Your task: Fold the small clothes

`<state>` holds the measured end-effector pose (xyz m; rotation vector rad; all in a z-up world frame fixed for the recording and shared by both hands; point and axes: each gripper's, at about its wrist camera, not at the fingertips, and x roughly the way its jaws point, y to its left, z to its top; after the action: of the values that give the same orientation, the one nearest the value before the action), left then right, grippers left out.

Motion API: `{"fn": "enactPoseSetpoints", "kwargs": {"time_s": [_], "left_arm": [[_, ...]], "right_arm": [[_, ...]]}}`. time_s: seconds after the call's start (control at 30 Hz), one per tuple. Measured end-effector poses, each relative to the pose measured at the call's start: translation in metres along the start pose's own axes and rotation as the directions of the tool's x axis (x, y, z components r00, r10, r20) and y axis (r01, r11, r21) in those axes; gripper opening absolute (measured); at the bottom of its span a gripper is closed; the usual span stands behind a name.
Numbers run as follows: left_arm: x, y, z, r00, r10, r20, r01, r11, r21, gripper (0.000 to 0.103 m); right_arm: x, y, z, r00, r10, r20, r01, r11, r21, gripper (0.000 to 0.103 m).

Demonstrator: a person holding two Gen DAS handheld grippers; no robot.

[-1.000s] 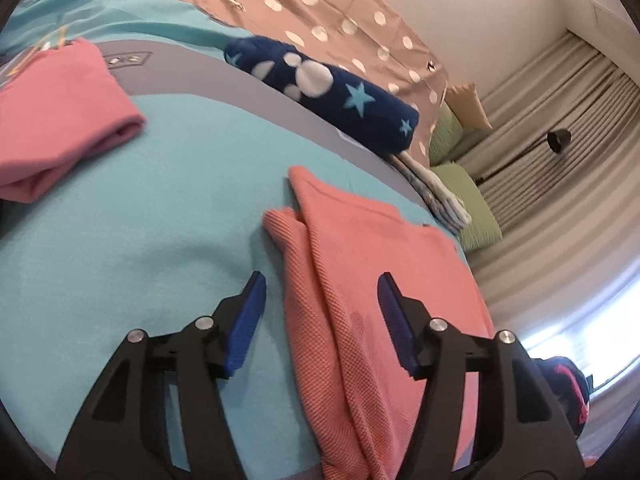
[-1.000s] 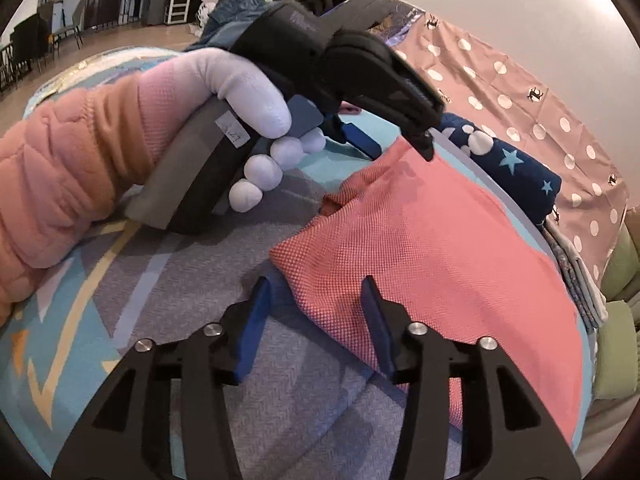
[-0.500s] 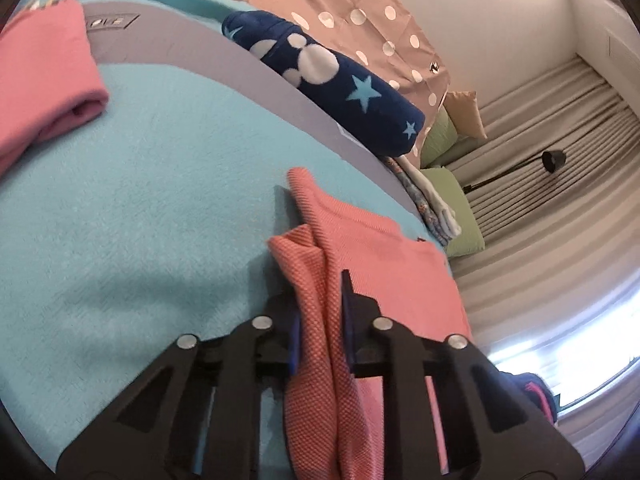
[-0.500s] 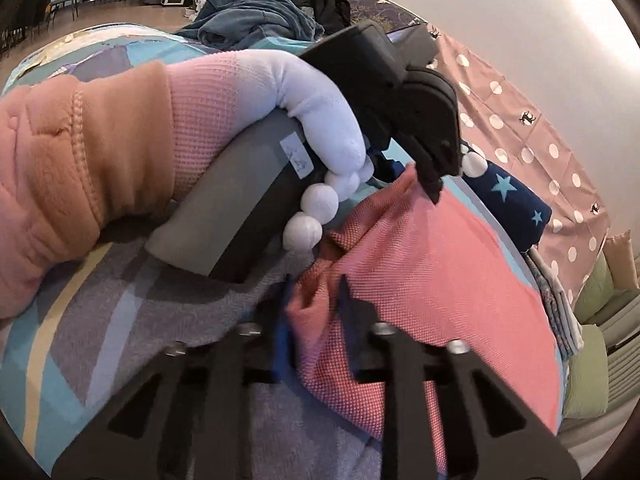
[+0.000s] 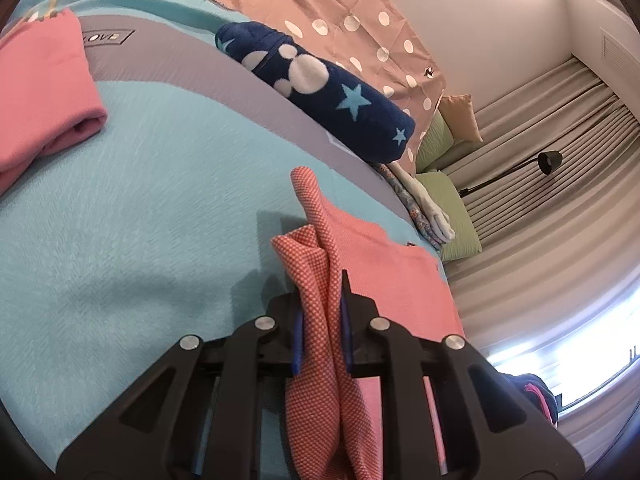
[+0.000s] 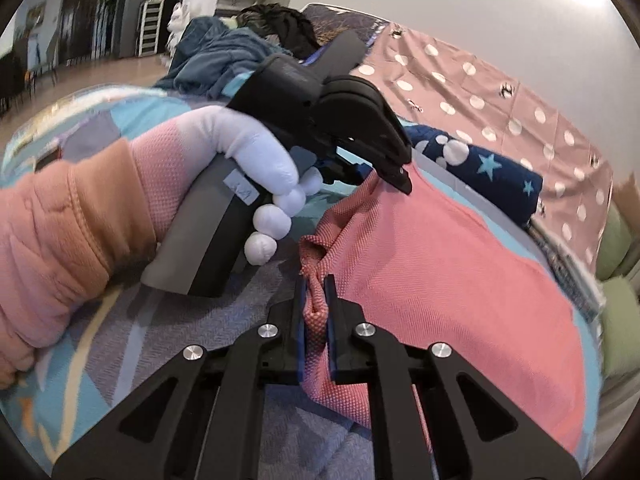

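Observation:
A coral knit garment (image 5: 400, 280) lies spread on the turquoise and grey bedspread (image 5: 140, 200). My left gripper (image 5: 320, 280) is shut on a bunched edge of it, and the fabric stands up in a peak beyond the pads. In the right wrist view the same garment (image 6: 440, 264) fills the right half. My right gripper (image 6: 314, 284) is still closing, its pads pressing a pinched corner fold. A white-gloved hand (image 6: 248, 148) in a pink sleeve holds the left gripper (image 6: 396, 178) at the garment's far corner.
A folded pink cloth (image 5: 44, 92) lies at the left. A rolled navy blanket with stars (image 5: 320, 92) lies behind the garment, in front of a brown polka-dot fabric (image 5: 340, 12). Green cushions (image 5: 444, 200) sit at the bed's right end. A pile of dark clothes (image 6: 240, 48) lies far back.
Both grippers stood open around the garment's edge, then shut on it. The pinched corners have lifted slightly off the bedspread.

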<state>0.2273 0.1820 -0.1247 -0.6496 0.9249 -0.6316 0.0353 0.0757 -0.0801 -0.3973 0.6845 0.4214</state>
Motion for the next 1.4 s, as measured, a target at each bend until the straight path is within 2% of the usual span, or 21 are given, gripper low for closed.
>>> {"fn": "enactPoseSetpoints", "kwargs": {"time_s": [0.17,0.37,0.73,1.4], "left_arm": [[-0.007,-0.02,0.008,1.0,0.003,0.008,-0.003,1.0,0.024,0.014],[-0.01,-0.05,0.013,0.999,0.044,0.012,-0.045,0.996,0.078,0.014],[-0.007,-0.093,0.011,0.996,0.092,0.014,-0.093,0.987,0.131,0.014],[0.029,-0.143,0.009,0.983,0.184,-0.011,-0.179,0.968,0.174,0.013]], "right_arm": [[-0.014,-0.015,0.001,0.999,0.04,0.036,-0.043,0.995,0.086,0.008],[-0.037,-0.035,-0.001,0.995,0.03,0.094,-0.043,0.989,0.145,0.008],[-0.065,-0.068,-0.019,0.991,0.033,0.127,-0.067,0.958,0.278,0.008],[-0.081,-0.114,-0.046,0.983,0.055,0.177,-0.122,0.912,0.393,0.008]]}}
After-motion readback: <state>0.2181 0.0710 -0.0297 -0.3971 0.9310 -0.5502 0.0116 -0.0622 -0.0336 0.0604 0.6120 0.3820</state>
